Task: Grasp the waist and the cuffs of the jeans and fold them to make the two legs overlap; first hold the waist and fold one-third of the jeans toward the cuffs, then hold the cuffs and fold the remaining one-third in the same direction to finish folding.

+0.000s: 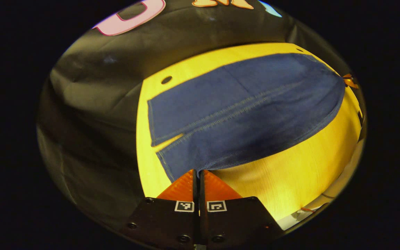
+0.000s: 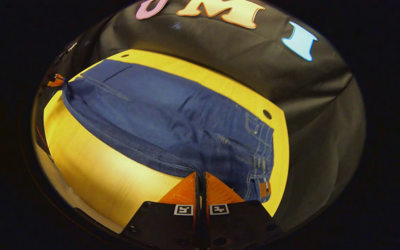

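Note:
Dark blue jeans point(image 1: 241, 111) lie flat along a yellow table point(image 1: 290, 173). Their two legs rest side by side, with a thin wedge of table showing between the cuffs point(image 1: 158, 139). My left gripper point(image 1: 198, 171) is shut, its tips pinching the near edge of the near leg close to the cuff. In the right gripper view the jeans point(image 2: 172, 121) end in the waist point(image 2: 264, 156) with belt loops at the right. My right gripper point(image 2: 201, 173) is shut on the near edge beside the waist. Each gripper shows small at the jeans' far end: the right gripper point(image 1: 349, 81) and the left gripper point(image 2: 56, 80).
Black booth cloth point(image 1: 92, 104) hangs behind and beside the table. Small round holes point(image 1: 166, 80) point(image 2: 267, 114) mark the tabletop's far corners. A bare yellow strip point(image 2: 109, 173) runs between the jeans and the table's near edge.

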`<state>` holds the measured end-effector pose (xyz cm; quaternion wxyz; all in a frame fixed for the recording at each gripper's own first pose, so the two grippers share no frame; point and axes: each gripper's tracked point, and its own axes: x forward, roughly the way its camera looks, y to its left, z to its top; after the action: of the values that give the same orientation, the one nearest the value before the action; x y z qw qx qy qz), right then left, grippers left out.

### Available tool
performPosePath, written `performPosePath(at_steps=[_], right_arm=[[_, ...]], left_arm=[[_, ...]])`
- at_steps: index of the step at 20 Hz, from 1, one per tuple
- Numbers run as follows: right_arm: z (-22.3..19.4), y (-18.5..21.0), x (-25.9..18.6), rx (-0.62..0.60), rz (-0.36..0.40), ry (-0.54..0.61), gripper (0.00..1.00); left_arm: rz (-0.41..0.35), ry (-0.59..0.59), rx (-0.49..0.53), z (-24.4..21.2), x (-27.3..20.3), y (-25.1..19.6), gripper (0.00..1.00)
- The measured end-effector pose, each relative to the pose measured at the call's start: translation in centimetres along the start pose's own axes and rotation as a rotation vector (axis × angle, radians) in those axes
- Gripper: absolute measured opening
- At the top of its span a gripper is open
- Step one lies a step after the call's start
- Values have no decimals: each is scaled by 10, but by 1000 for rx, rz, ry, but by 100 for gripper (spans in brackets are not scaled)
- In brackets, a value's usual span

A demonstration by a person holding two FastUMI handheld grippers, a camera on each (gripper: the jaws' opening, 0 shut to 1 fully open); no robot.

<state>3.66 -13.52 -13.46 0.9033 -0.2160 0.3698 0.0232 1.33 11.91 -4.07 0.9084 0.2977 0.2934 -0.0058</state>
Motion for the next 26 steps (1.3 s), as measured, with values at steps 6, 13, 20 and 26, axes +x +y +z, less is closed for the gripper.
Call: performPosePath(at_steps=[6, 13, 20, 26], right_arm=[[92, -33, 37, 162, -49, -109, 2], [161, -49, 157, 255, -55, -154, 2], [148, -35, 238, 321, -1, -109, 1], [159, -53, 207, 488, 115, -186, 99]], left_arm=[[175, -144, -68, 64, 0, 22, 0], [272, -189, -220, 143, 105, 53, 0], [292, -163, -235, 149, 174, 42, 0], [248, -265, -437, 160, 137, 33, 75]])
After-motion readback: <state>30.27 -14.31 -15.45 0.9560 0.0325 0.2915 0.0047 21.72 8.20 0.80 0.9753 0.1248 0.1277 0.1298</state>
